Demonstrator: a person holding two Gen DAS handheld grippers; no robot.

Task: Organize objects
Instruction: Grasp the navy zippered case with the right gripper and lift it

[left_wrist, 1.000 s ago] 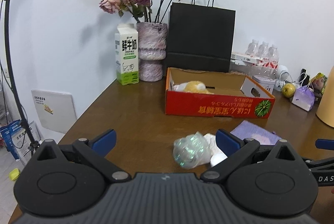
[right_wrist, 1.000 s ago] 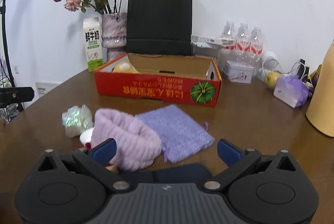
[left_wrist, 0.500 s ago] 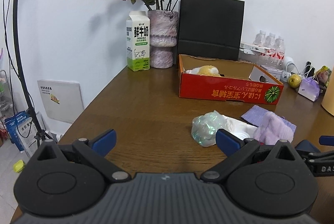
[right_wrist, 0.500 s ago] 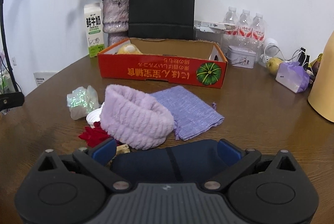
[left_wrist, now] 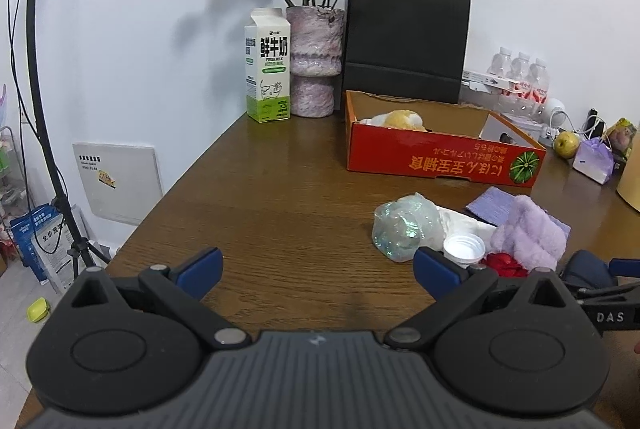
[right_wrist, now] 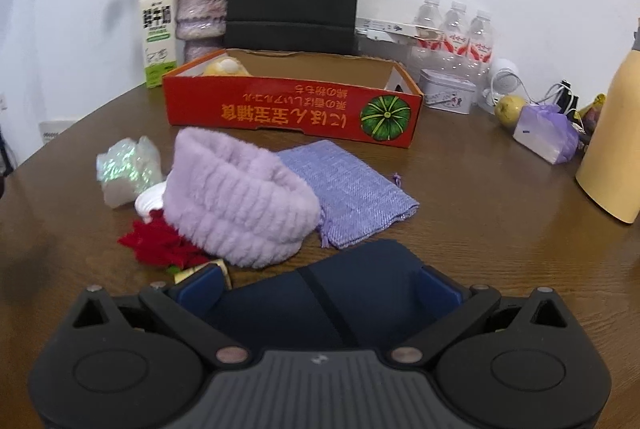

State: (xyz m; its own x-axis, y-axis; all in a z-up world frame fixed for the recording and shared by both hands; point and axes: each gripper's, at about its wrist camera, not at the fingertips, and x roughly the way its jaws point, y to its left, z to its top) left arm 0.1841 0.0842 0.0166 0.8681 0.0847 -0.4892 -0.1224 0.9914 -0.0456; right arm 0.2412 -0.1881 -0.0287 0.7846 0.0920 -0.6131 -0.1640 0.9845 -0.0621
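Left wrist view: the left gripper (left_wrist: 318, 267), its blue-padded fingers spread wide and holding nothing, has drawn back toward the surface's near edge, so more of the brown wood-grain surface (left_wrist: 280, 197) now shows than a second ago. Ahead to the right lie a crinkled iridescent plastic bundle (left_wrist: 404, 229), a ribbed white cap (left_wrist: 464, 249) and a fluffy lilac headband (left_wrist: 528, 229). The red cardboard box (left_wrist: 440, 157), a yellow plush toy (left_wrist: 400, 119) tucked in its left end, sits near the far edge. Right wrist view: the right gripper (right_wrist: 320, 287) has moved in on a dark navy pouch (right_wrist: 320, 293), soft and rounded with a centre seam, which now fills the space between the wide-spread fingers; whether the pads press it cannot be told. Just beyond lie the headband (right_wrist: 240, 197), a flat woven lavender cloth (right_wrist: 348, 189) and a red fabric flower (right_wrist: 160, 241). Judging by this, the pouch is the next item bound for the box (right_wrist: 292, 107), and most of the pile remains unsorted.
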